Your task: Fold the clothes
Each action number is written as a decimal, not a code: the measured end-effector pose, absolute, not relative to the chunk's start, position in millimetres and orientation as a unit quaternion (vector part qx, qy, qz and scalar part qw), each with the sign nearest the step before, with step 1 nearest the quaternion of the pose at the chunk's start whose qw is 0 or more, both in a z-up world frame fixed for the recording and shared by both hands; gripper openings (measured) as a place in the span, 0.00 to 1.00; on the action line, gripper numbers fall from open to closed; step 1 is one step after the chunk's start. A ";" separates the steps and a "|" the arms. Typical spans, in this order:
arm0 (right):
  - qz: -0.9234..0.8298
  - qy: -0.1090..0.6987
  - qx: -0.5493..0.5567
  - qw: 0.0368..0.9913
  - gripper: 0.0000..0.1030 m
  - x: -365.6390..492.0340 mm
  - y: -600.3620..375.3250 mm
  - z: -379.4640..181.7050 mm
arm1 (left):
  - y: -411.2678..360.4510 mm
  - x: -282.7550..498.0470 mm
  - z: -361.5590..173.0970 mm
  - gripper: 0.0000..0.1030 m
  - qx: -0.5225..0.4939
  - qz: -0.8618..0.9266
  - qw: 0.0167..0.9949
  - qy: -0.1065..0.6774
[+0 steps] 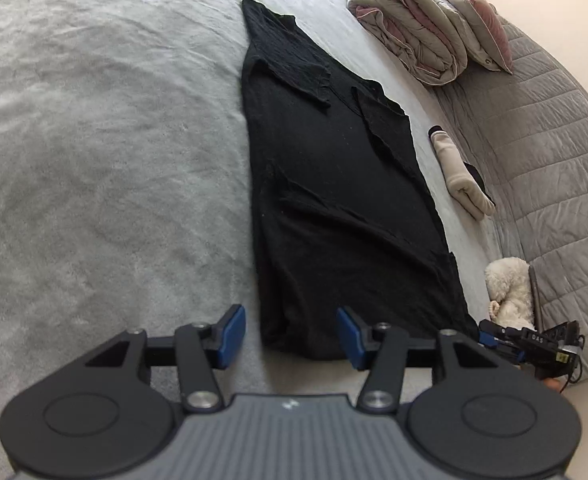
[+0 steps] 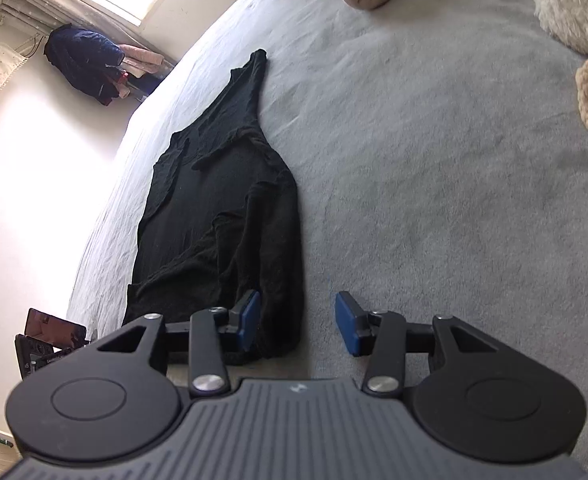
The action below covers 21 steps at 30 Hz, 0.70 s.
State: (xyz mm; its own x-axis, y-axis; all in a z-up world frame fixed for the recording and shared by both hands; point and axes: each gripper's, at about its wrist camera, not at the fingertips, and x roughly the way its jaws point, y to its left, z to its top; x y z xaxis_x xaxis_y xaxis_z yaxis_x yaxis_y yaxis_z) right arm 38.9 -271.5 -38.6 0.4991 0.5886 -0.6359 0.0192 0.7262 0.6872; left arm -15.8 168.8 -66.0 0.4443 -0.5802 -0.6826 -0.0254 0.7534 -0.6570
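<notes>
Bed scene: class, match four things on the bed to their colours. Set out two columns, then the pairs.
Things:
1. garment
2. rolled cloth
3. bedsheet
4. gripper pads

Colours:
A. blue
B. cream
C. black
D. light grey

Pairs: 1-C, 2-B, 3-D, 4-A

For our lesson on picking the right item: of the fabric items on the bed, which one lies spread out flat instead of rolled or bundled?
The black garment, stretched long and flat across the grey bedsheet. The cream cloth is rolled and the quilted duvet is folded into a thick bundle.
</notes>
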 end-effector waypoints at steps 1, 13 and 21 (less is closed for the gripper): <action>0.181 0.471 0.328 0.799 0.45 37.9 -270.5 -41.5 | 169.5 -15.6 -69.8 0.50 -0.316 -0.176 0.787 0.499; 0.239 0.471 0.315 0.789 0.42 45.2 -248.1 -49.7 | 160.3 -12.7 -90.7 0.25 -0.363 -0.201 0.762 0.496; 0.254 0.468 0.396 0.748 0.12 49.5 -255.4 -68.7 | 169.6 -11.9 -99.7 0.07 -0.401 -0.203 0.747 0.489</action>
State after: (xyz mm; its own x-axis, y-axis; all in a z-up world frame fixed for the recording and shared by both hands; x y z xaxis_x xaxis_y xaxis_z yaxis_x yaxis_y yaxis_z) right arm 49.5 -255.4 -68.7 0.4326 0.7500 -0.5003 -0.0088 0.5584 0.8295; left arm -11.9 169.6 -99.7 0.4387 -0.6954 -0.5692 -0.0896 0.5964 -0.7977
